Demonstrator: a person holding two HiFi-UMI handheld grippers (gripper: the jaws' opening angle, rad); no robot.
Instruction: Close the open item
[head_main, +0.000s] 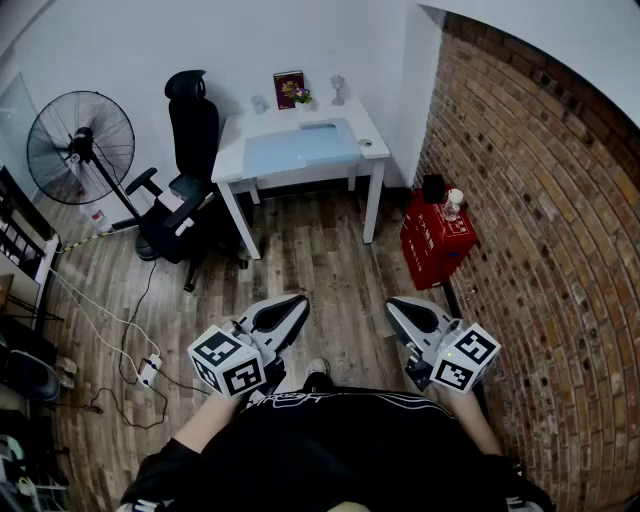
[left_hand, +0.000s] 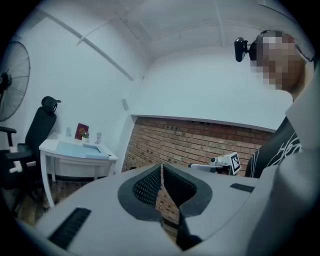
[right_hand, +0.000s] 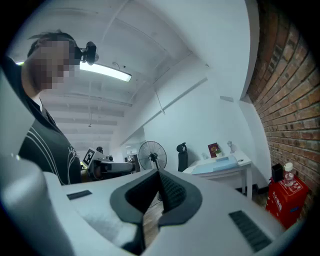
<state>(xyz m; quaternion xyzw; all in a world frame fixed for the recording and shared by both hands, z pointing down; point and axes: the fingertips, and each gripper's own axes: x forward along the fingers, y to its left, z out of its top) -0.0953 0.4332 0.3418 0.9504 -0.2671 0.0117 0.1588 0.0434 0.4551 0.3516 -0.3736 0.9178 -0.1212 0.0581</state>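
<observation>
A white desk (head_main: 230, 160) stands against the far wall, with a flat pale-blue item (head_main: 300, 147) lying on it; from here I cannot tell what on it is open. Both grippers hang close to my body, far from the desk. My left gripper (head_main: 299, 302) is shut with nothing between its jaws, and the left gripper view shows its tips (left_hand: 161, 168) pressed together. Held level beside it, the right gripper (head_main: 393, 304) is also shut and empty, its tips (right_hand: 159, 173) meeting in the right gripper view.
A black office chair (head_main: 185, 170) and a standing fan (head_main: 80, 145) are left of the desk. A red crate (head_main: 435, 238) with a bottle sits by the brick wall (head_main: 540, 220) on the right. Cables and a power strip (head_main: 148, 372) lie on the wood floor at left.
</observation>
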